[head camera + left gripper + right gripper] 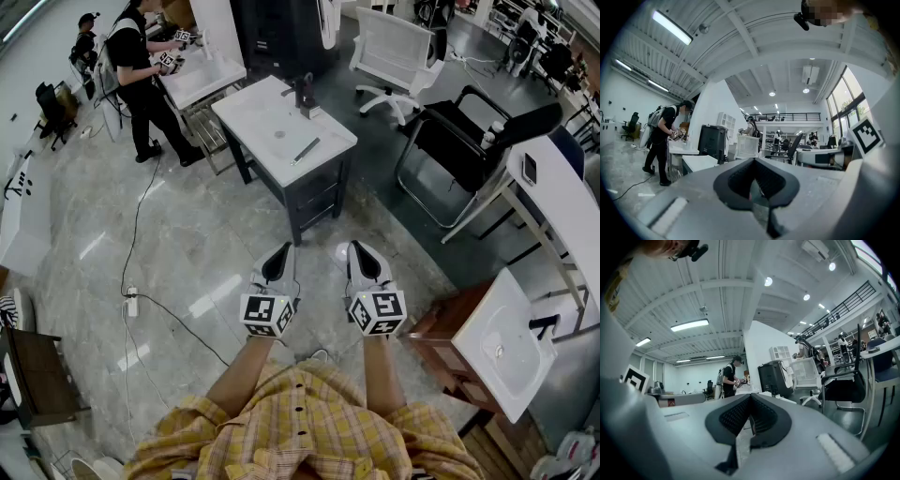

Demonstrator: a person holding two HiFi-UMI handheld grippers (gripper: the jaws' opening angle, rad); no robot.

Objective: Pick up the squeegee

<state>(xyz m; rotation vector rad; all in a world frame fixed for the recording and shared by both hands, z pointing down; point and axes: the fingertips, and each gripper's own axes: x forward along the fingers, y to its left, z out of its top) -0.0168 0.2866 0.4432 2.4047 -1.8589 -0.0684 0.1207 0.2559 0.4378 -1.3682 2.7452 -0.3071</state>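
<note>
— Nearest the body, what's showing?

— Plaid sleeves, both tools held low in front of the chest. Left gripper: jaws together, nothing between them. Right gripper: same, closed and empty. The two sit just beside each other, tips pointing ahead and slightly up.

— Past them?

— Bare marble floor, with a cable trailing across it to the left. Then a small washstand with a white top on a dark base.

— And the squeegee?

— The squeegee lies flat on that white top, near the front right edge, angled. A dark tap stands behind it, apart from it. Further back another person works at a separate counter.

— So which step?

— My reading: the approach has hardly begun. Both tools are well apart from the squeegee, and neither is reaching.

— Next move needs?

— Walk up to the stand and open one pair of jaws. Bring them down across the narrow handle, since it lies flat against the top, then close and lift. I would keep clear of the tap.
</note>
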